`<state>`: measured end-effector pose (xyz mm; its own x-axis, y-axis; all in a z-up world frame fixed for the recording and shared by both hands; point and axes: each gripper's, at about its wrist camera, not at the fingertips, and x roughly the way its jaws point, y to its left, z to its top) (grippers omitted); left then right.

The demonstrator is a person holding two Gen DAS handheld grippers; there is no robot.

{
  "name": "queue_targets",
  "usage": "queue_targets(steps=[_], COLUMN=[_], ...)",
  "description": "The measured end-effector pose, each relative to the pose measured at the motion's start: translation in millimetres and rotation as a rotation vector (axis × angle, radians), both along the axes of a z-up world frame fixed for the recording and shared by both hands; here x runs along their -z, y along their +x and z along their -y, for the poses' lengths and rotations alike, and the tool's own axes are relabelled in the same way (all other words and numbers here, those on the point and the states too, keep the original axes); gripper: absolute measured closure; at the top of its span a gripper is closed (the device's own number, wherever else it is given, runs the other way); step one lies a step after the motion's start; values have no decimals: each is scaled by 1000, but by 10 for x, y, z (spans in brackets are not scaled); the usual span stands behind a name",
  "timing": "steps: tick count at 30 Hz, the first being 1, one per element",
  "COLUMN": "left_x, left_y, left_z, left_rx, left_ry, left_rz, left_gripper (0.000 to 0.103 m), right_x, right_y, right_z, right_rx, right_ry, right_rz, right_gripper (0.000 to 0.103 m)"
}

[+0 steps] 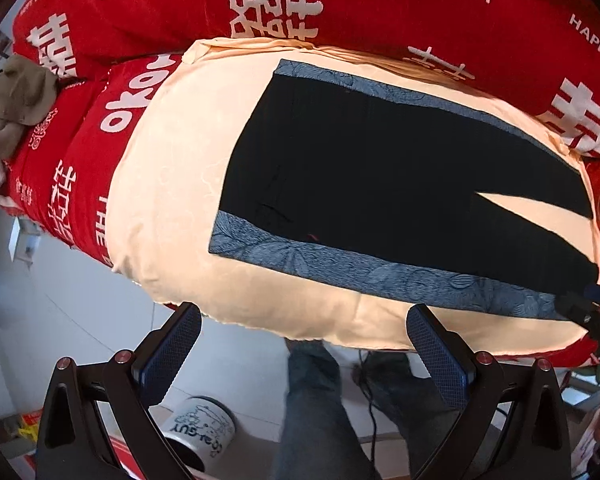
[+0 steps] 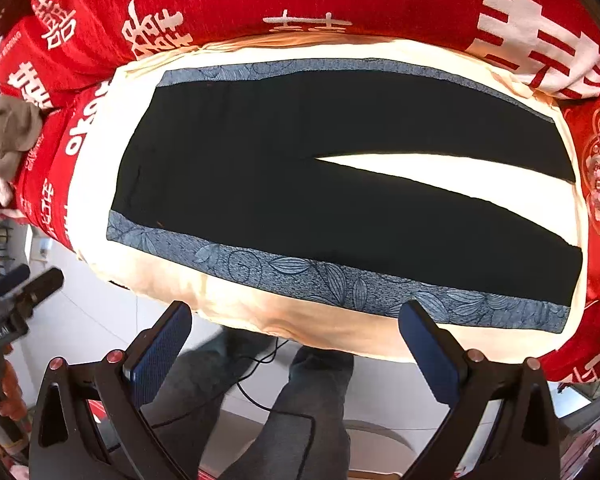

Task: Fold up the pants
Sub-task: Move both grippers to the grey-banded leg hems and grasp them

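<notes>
Left wrist view first, read left to right. Khaki cap [image 1: 14, 96] lay at the far left on the red bedspread [image 1: 112, 12]. Cream cloth [image 1: 168, 184] was spread over the spread, and on it the pants [image 1: 380, 168] lay flat: black, with a blue patterned stripe [image 1: 340, 268] down the near side seam, waistband to the left, the two legs running right with a wedge of cream showing between them. Left gripper [image 1: 304, 344] hung off the near edge of the bed, fingers spread wide, nothing between them, not touching cloth. A printed mug [image 1: 200, 428] stood on the floor below. The right gripper's tip showed at the far right by the near leg's hem.

Right wrist view, same order. Left gripper tip at far left, clear of the waist. Pants [image 2: 300, 184] squarely ahead. Right gripper [image 2: 296, 334] likewise wide open and empty, short of the bed's near edge. The person's legs [image 2: 312, 400] stood below.

Judgement: no fold yet started. A good first fold likely wants both near corners pinched together, waist and hem of the striped edge, then carried across so stripe meets stripe. Grip only the pants, not the cream cloth beneath; lift evenly so the legs do not skew.
</notes>
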<state>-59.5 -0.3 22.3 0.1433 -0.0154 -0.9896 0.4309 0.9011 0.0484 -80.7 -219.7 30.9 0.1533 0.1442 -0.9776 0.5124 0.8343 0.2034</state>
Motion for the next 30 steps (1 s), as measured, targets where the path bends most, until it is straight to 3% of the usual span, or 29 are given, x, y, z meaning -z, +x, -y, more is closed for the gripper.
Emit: queue_targets(steps=[5, 8, 11, 13, 14, 15, 23, 30], left_x=[358, 687, 961, 1140, 1229, 1335, 1718, 1867], left_y=[269, 438, 542, 594, 616, 639, 664, 593], left_z=[-159, -301, -413, -503, -544, -591, -854, -966], left_rx=[11, -7, -32, -58, -69, -84, -141, -173], left_ry=[-56, -83, -116, -155, -172, -196, -334, -390], left_rz=[-62, -91, -122, -141, -147, -155, -189, -260], left_gripper=[0, 0, 0, 0, 0, 0, 0, 0], right_x=[195, 447, 853, 1151, 1364, 1498, 2316, 2420], right_y=[66, 98, 143, 182, 225, 248, 398, 361], right_z=[-67, -192, -403, -570, -688, -778, -1098, -957], right_rx=[88, 173, 254, 306, 326, 331, 369, 501], right_ry=[111, 312, 516, 633, 705, 730, 733, 759], right_rz=[54, 154, 184, 205, 211, 206, 243, 345], right_gripper=[0, 0, 3, 14, 31, 35, 35, 39])
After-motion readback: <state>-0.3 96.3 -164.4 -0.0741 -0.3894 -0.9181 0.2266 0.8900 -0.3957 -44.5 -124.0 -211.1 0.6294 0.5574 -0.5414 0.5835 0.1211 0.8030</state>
